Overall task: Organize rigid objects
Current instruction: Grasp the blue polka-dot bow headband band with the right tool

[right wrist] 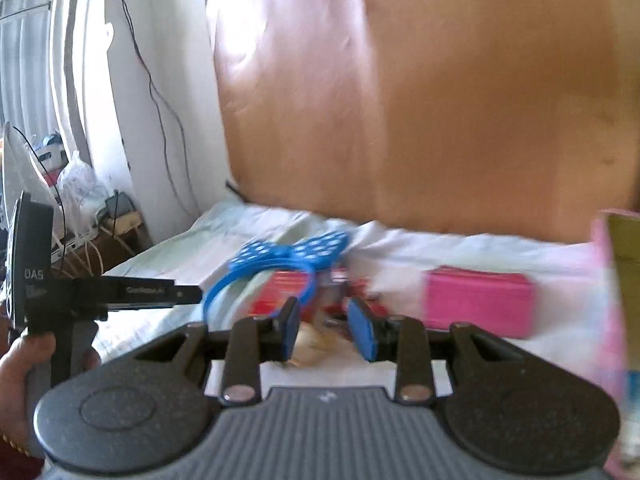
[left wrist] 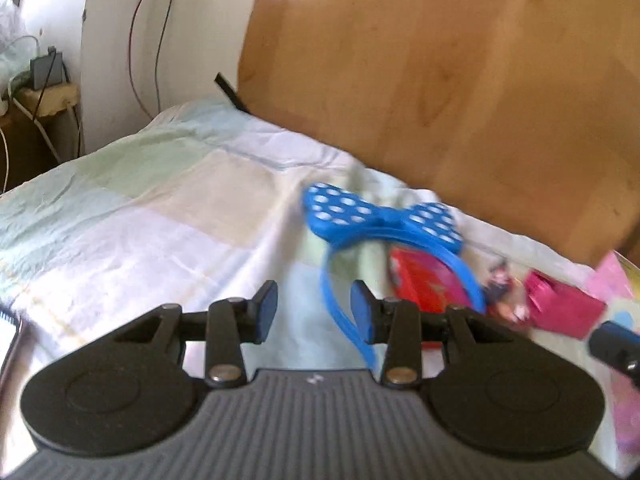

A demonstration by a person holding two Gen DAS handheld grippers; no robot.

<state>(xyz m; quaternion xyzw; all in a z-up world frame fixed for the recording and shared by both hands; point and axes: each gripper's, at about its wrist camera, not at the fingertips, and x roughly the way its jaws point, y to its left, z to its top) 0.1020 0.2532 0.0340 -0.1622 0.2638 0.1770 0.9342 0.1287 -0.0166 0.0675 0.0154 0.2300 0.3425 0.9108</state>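
Wooden headboard [left wrist: 460,80] backs a bed spread with a pale patchwork sheet [left wrist: 140,200], where the toys lie near the board's foot. Just in front of the headboard sits a pink box [right wrist: 478,300], to its left a red pack [left wrist: 416,280], and over that pack leans a blue polka-dot bow headband [left wrist: 380,216]. Nearer the camera than the headband, the left gripper [left wrist: 314,312] and right gripper [right wrist: 322,330] both stand partly open, holding nothing.
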